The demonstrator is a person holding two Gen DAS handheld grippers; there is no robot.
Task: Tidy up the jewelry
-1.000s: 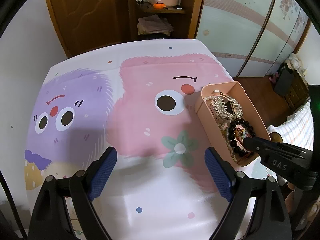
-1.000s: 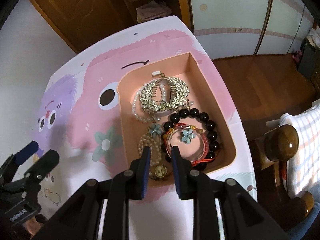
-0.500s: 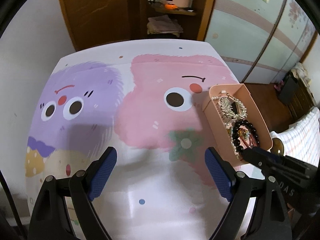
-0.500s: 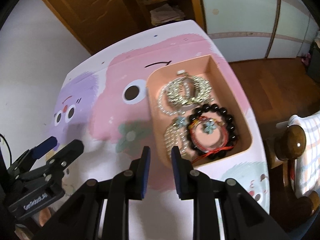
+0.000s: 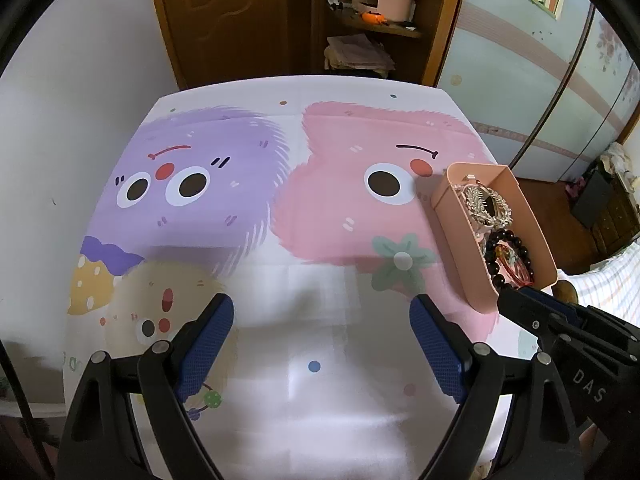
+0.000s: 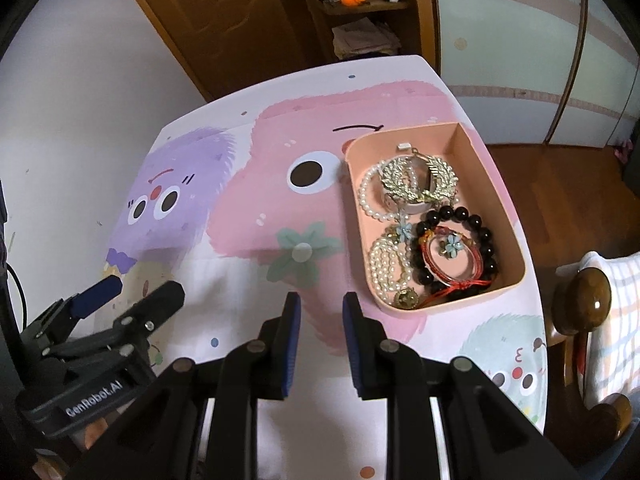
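The surface (image 5: 320,420) is covered by a cartoon cloth printed with a purple furry face, a pink one and a green flower; most of it lies bare. Beyond its far edge stand a brown wooden door (image 5: 224,16) and an open shelf unit (image 5: 372,28) with folded cloths and a pink organizer on it. Pale sliding wardrobe doors (image 6: 520,40) run past the far right corner, and a wooden chair knob (image 6: 586,296) draped with a checked cloth sits just off the right edge.

A pink tray (image 6: 500,184) rests near the right edge of the surface, its long side running toward the far edge. All the jewelry lies inside it: a gold leaf-shaped piece (image 6: 416,180) over a white pearl strand (image 6: 370,196) at the far end, a black bead bracelet (image 6: 476,220) ringing a red cord bracelet (image 6: 456,272) at the near right, and a coiled pearl strand with a gold pendant (image 6: 388,264) at the near left.

The left gripper (image 5: 320,340) hovers over the near middle of the surface with its jaws spread wide and nothing between them. The right gripper (image 6: 320,312) hangs just short of the tray's near left corner, its jaws drawn close with a narrow empty gap between them, touching no jewelry. Nothing lies between either gripper and the tray.
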